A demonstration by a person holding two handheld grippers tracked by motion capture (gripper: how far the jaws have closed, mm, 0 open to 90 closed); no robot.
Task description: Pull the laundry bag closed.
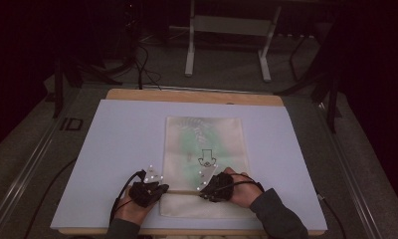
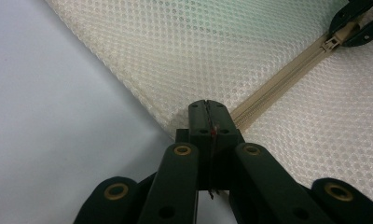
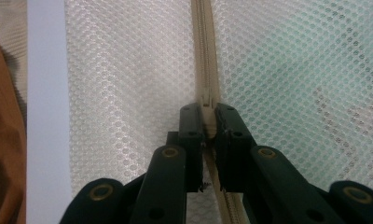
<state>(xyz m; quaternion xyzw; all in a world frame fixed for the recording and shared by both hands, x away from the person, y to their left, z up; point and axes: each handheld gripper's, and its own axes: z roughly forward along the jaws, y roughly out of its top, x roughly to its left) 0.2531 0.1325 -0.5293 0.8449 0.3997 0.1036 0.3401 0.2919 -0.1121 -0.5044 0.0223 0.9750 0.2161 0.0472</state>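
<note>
Fingers first: left gripper (image 2: 207,108) clamped tight on bag edge at the zip end; right gripper (image 3: 208,120) pinched on the zip pull (image 3: 208,105), fingertips (image 3: 190,122) either side of it, slight gap held by the pull itself.

Big to small:
- Table (image 1: 197,95), wooden rim, covered by white mat (image 1: 117,149).
- Mesh bag (image 1: 205,137) flat on mat, centre-right, near edge toward the person, something green inside. Zip (image 2: 273,84) across the near part of the bag, between both grippers.
- Left gripper (image 1: 149,191) at bag's left edge, right gripper (image 1: 214,186) just along the zip, near but apart.
- Pull (image 2: 331,43) visible from left gripper view, in the other gripper's jaws.

Judged step: sliding the pull along the zip while anchoring the bag.

Doing it well:
- Keep left clamp fixed and low, tension straight down the zip line.
- Draw right gripper along the teeth axis only, no sideways twist, no lift, otherwise slider likely binds.
- Keep mesh flat either side; loose mesh could catch in the slider.
- Slow steady pull; pull tab is small, grip could slip off.
- If bag drags on mat, more anchor tension, not more pull force.
</note>
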